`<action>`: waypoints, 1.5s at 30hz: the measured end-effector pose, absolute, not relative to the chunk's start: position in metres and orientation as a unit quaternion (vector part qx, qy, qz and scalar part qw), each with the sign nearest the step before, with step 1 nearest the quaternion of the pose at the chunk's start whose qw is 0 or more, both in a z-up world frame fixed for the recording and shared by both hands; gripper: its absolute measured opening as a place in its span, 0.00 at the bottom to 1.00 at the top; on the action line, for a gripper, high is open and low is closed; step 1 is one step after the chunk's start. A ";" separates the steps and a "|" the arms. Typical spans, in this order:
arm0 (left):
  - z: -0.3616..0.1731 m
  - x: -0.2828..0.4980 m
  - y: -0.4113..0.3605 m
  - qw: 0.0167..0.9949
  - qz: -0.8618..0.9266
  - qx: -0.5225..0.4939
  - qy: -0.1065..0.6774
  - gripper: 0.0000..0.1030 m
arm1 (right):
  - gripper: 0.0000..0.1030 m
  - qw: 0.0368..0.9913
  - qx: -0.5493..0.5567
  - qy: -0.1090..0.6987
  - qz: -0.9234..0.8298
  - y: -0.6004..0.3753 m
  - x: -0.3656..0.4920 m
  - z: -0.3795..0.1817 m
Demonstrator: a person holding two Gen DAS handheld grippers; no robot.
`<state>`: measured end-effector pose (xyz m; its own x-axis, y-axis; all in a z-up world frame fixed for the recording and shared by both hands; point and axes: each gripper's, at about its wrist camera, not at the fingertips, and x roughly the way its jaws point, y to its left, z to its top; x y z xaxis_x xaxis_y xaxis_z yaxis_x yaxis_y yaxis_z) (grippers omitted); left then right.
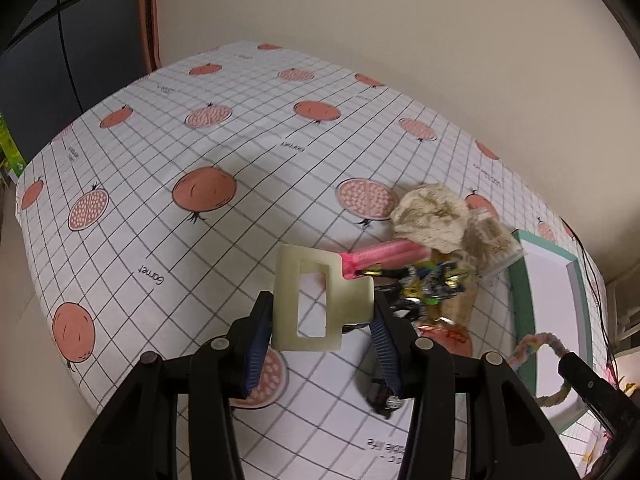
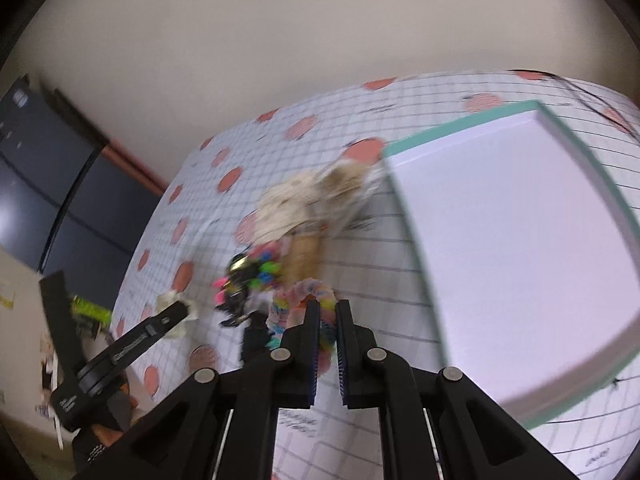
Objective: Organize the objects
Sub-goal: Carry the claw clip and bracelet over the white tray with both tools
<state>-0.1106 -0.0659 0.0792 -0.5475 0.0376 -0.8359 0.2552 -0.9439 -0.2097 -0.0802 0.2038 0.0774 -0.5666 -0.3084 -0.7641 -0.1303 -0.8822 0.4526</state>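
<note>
My left gripper is shut on a cream rectangular hair clip and holds it above the tablecloth. Just right of it lies a pile of hair accessories: a pink piece, a beige scrunchie and a tangle of colourful clips. A pastel fuzzy hair loop is pinched in my right gripper, close to the left wall of a white box with a teal rim. In the left wrist view the same loop hangs over the box.
The table carries a white grid cloth with pomegranate prints. A beige wall runs behind it and a dark cabinet stands to the left. The left gripper's arm shows at the left of the right wrist view.
</note>
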 end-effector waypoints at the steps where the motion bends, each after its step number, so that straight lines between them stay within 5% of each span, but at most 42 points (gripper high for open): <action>1: 0.080 -0.111 -0.062 0.061 -0.867 0.469 0.157 0.48 | 0.08 0.046 0.459 -0.245 -0.853 0.211 -0.078 0.077; 10: 0.093 -0.111 -0.005 0.013 -0.883 0.453 0.126 0.48 | 0.08 -0.007 0.426 -0.311 -0.850 0.280 -0.060 0.075; 45: 0.079 -0.179 0.171 -0.139 -0.871 0.468 0.052 0.48 | 0.08 -0.104 0.403 -0.280 -0.865 0.394 -0.079 0.061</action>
<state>-0.1792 0.1713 0.0790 -0.5235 0.2901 -0.8011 -0.1926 -0.9562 -0.2205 -0.0792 0.3938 0.0609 -0.6538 -0.0455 -0.7553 -0.4062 -0.8211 0.4011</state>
